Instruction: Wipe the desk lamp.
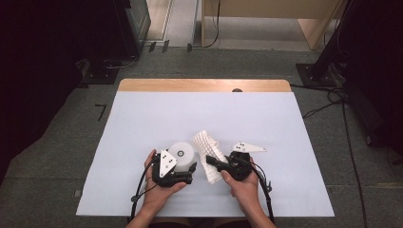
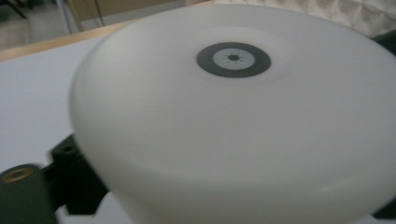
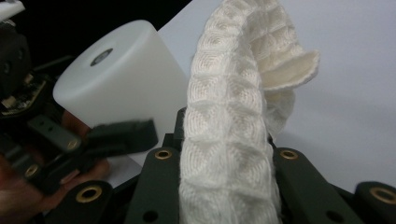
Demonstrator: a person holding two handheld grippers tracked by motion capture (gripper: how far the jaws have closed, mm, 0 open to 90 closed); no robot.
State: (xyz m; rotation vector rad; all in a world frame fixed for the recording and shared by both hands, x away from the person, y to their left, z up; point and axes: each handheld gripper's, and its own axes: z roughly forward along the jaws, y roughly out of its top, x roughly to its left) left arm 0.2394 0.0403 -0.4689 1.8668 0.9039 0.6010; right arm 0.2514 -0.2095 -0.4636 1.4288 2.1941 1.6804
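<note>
High view: my left gripper (image 1: 183, 175) and my right gripper (image 1: 212, 161) sit side by side over the near part of the white-covered table (image 1: 142, 123), each in one of my hands. Between the jaws of my left gripper stands a smooth white plastic cylinder with a dark ring around a grey centre on its top face (image 1: 181, 153); the jaws lie along its sides, but I cannot tell whether they press on it. In the left gripper view the cylinder (image 2: 243, 135) rises just ahead of the gripper, its ringed face tilted away, with one black jaw at the lower left.

My right gripper is clamped on a cream waffle-knit cloth (image 1: 207, 152), which runs forward from the jaws across the table and lies just to the right of the cylinder. In the right gripper view (image 3: 226, 196) the cloth (image 3: 229, 116) rises as a folded band from between the jaws, its far end curling rightward; the cylinder (image 3: 126, 79) stands to its left.
</note>
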